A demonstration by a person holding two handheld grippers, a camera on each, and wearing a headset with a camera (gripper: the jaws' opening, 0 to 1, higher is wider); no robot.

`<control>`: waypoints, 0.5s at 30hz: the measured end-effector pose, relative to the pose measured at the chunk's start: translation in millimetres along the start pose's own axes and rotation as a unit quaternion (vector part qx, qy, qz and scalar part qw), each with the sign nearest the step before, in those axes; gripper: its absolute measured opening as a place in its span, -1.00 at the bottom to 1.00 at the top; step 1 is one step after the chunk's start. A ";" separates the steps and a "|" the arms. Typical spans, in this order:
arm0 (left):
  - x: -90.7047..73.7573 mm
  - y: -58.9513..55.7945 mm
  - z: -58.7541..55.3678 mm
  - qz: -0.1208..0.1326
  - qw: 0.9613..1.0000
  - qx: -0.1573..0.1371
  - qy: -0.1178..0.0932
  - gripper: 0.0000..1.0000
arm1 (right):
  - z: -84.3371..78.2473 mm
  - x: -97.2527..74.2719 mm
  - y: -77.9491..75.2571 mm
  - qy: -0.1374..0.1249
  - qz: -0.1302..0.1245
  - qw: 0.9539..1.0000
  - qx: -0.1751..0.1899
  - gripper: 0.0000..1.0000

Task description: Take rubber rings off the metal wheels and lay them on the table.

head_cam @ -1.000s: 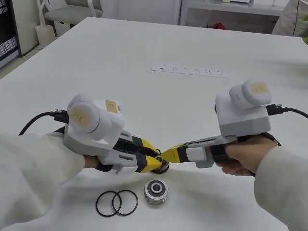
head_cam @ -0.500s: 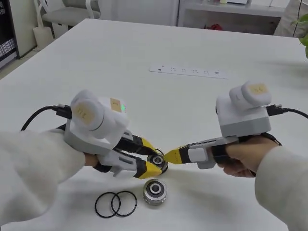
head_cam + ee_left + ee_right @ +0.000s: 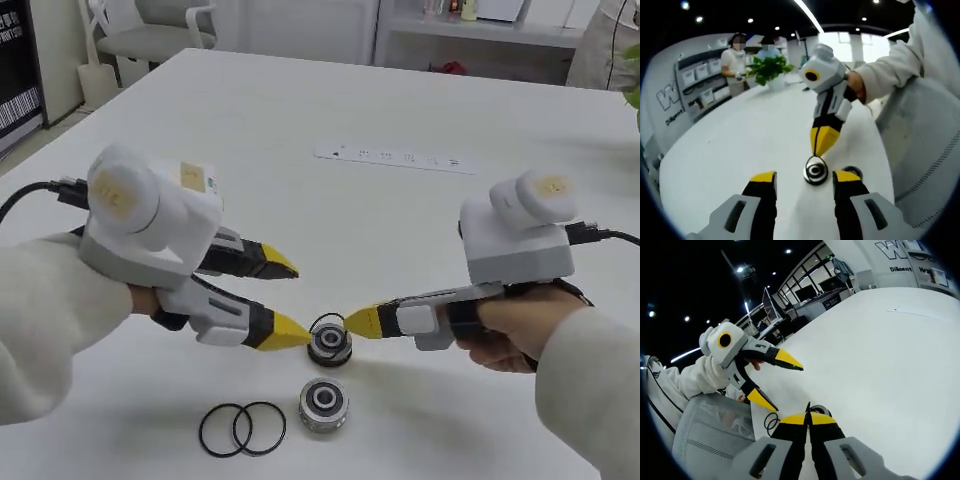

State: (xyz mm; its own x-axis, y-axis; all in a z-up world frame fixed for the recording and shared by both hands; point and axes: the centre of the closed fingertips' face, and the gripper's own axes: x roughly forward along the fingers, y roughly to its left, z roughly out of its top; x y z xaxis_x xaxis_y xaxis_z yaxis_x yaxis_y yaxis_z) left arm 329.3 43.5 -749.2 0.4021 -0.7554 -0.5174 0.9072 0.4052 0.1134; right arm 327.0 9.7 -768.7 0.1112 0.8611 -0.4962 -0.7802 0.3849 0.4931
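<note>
Two metal wheels sit on the white table (image 3: 480,110): one wheel (image 3: 329,344) between the gripper tips, another (image 3: 323,402) nearer the person. Two rubber rings (image 3: 243,428) lie overlapping just left of the near one. A third ring (image 3: 320,320) seems pinched by the right gripper (image 3: 352,322), jaws together, just above the far wheel. The left gripper (image 3: 284,300) gapes wide. A power strip (image 3: 395,157) lies well beyond.

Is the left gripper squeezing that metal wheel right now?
No, the left gripper has its jaws spread wide apart, not closed on the metal wheel lying on the table.
</note>
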 end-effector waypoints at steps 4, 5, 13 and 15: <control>-7.7 1.8 0.3 0.005 1.000 0.002 0.002 -0.01 | 5.0 -2.8 1.0 -0.008 0.000 1.000 0.000 -1.00; -8.4 2.0 0.7 0.005 1.000 0.001 0.001 0.01 | 6.9 -4.0 1.2 -0.012 0.000 1.000 0.000 -1.00; -20.6 3.0 1.5 0.010 1.000 -0.011 -0.006 0.15 | 19.9 -11.9 3.8 -0.037 0.001 0.999 0.006 -1.00; -24.4 2.0 0.6 0.012 1.000 -0.015 -0.007 0.18 | 22.9 -12.4 5.8 -0.043 0.003 0.999 0.008 -1.00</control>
State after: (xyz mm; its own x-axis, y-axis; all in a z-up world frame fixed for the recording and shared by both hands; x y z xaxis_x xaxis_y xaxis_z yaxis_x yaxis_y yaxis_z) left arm 321.4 62.5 -735.9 0.4255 -0.7520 -0.5034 0.8933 0.4380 0.1008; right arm 335.3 8.8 -743.3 0.1592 0.8889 -0.4296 -0.7716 0.3835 0.5075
